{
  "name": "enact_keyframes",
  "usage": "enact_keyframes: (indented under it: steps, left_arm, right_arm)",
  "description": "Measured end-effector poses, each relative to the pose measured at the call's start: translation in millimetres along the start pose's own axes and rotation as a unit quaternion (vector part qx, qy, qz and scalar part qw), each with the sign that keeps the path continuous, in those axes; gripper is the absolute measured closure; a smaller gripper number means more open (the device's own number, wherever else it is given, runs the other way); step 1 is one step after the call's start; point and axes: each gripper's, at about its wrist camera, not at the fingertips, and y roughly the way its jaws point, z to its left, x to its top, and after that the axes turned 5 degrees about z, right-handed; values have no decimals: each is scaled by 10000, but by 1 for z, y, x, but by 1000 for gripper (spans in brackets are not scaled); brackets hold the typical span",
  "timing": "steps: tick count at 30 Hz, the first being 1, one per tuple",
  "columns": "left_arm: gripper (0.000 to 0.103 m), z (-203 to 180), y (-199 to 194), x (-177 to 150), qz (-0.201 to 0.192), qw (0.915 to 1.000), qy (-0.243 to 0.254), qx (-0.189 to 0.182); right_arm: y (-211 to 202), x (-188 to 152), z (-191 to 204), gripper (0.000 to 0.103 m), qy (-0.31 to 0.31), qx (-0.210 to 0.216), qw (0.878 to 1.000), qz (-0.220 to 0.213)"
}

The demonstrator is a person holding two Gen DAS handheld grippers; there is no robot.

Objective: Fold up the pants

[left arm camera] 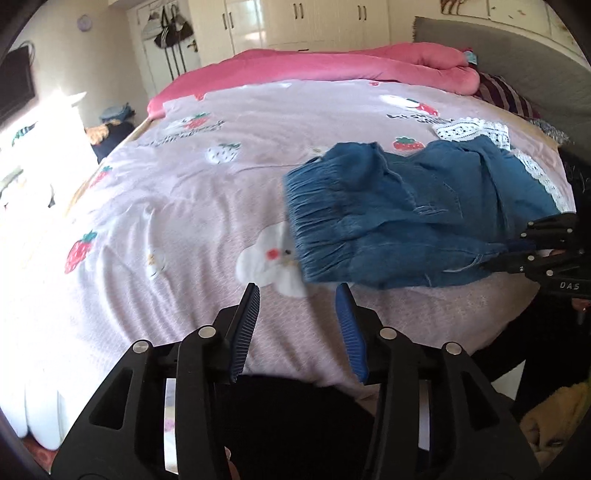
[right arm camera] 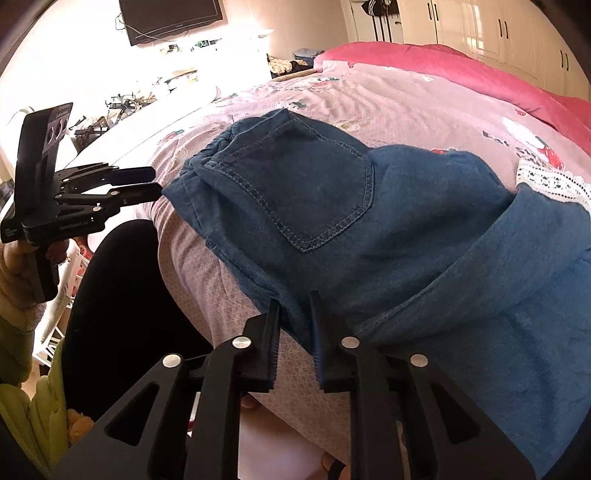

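Blue denim pants (left arm camera: 406, 206) with white lace hems (left arm camera: 476, 129) lie bunched on the pink strawberry-print bedspread (left arm camera: 184, 192), waistband toward the left. My left gripper (left arm camera: 297, 291) is open and empty, just short of the waistband's near corner. My right gripper (right arm camera: 294, 299) grips the near edge of the pants (right arm camera: 332, 206) below the back pocket; in the left wrist view it (left arm camera: 517, 251) shows clamped on the denim at the right. The left gripper also shows in the right wrist view (right arm camera: 155, 181), open beside the waistband.
A pink quilt (left arm camera: 332, 62) lies rolled along the far side of the bed. A grey headboard (left arm camera: 517, 66) and striped pillow (left arm camera: 506, 96) are at the right. Wardrobes (left arm camera: 295, 18) stand behind. A wall TV (right arm camera: 170, 14) hangs at the left.
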Motion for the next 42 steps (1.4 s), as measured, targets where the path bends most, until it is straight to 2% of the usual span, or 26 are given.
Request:
enact_keyframes:
  steps: [2, 6, 12, 15, 16, 20, 24, 29, 32, 34, 35, 38, 39, 42]
  left_arm:
    - [67, 9, -10, 1, -84, 9996, -240, -125]
    - [67, 5, -28, 19, -428, 9978, -340, -383]
    - [67, -46, -16, 55, -483, 9914, -85, -1215]
    - [68, -73, -4, 58, -428, 9890, 157, -1406]
    - [70, -81, 6, 58, -293, 9881, 200, -1499]
    - [72, -87, 43, 48, 190, 9911, 177, -1306]
    - [72, -82, 67, 41, 357, 9905, -13, -1332]
    - [73, -79, 62, 43, 250, 9902, -156, -1362]
    - [73, -78, 30, 49, -99, 9845, -287, -1725]
    - [66, -87, 10, 55, -341, 9864, -62, -1606]
    - [65, -93, 3, 59, -442, 9868, 60, -1560]
    - [55, -112, -2, 71, -517, 9813, 228, -1838]
    - [48, -122, 1, 77, -513, 9793, 308, -1935]
    - [46, -146, 13, 89, -426, 9778, 392, -2015]
  right_arm:
    - [-1, 0, 1, 79, -16, 59, 10000, -6]
    - [0, -1, 6, 73, -50, 98, 9999, 4]
    - [-5, -4, 6, 72, -19, 169, 9998, 48]
    - [-9, -7, 4, 72, 13, 169, 9998, 77]
    - [-10, -7, 3, 72, 29, 170, 9998, 86]
    - [-23, -10, 0, 70, 118, 230, 9997, 53]
    - [-45, -12, -13, 63, 285, 77, 9995, -146]
    - [-63, -15, -42, 57, 689, -145, 9969, -363]
    - [-72, -22, -63, 53, 991, -369, 9935, -415]
    - [-82, -27, -79, 50, 1250, -528, 9896, -484]
    - [-87, -30, -86, 45, 1345, -588, 9878, -528]
    - [-104, -32, -106, 40, 1646, -839, 9805, -674]
    - [-109, -32, -112, 39, 1730, -898, 9783, -700]
    - [-125, -29, -131, 30, 1954, -1122, 9710, -802]
